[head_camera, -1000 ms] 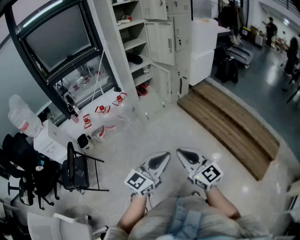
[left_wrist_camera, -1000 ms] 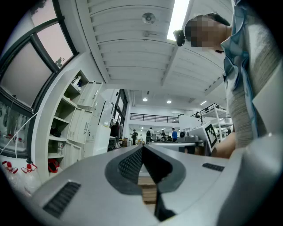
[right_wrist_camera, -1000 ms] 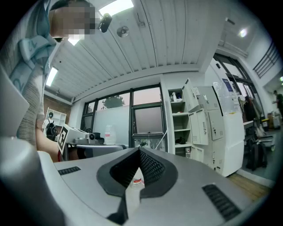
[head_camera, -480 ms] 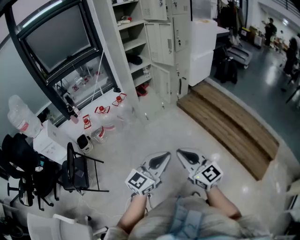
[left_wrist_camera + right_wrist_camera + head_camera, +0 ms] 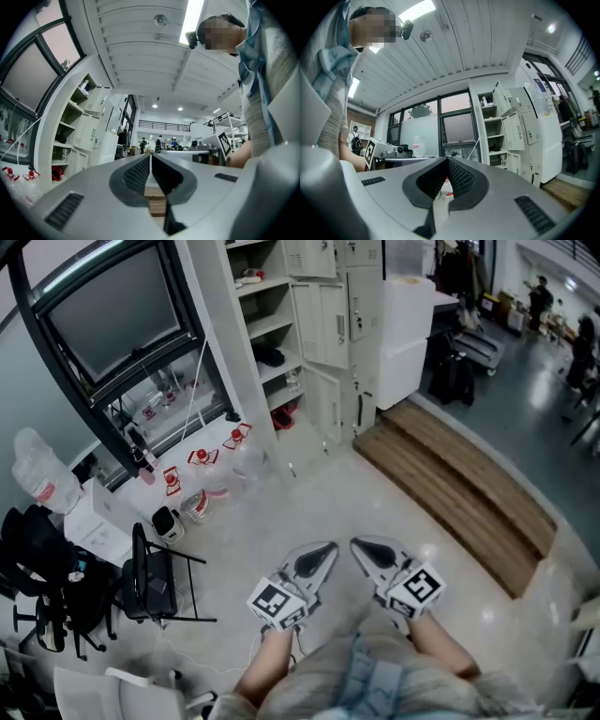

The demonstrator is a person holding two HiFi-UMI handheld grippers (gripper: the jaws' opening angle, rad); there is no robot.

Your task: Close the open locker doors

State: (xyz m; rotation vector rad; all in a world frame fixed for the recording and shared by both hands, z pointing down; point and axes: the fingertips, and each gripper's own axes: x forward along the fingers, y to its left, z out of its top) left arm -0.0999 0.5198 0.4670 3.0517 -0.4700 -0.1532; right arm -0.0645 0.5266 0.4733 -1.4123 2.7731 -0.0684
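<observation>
Grey, wedge-shaped left gripper (image 5: 328, 549) and right gripper (image 5: 358, 545) sit pinched closed.

Locker doors (image 5: 323, 324): upper row cut off at the top edge; I can't tell which stand fully open. Dark item (image 5: 269, 357) on shelf (image 5: 274, 326) too small to name. Far-right figures (image 5: 541, 294) blurry.

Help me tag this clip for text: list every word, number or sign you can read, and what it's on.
None can be read.
Cubes on left gripper and right gripper: black square patterns, no letters.
Red labels on water bottles: too small.
Paper on the white cabinet: blurred.
</observation>
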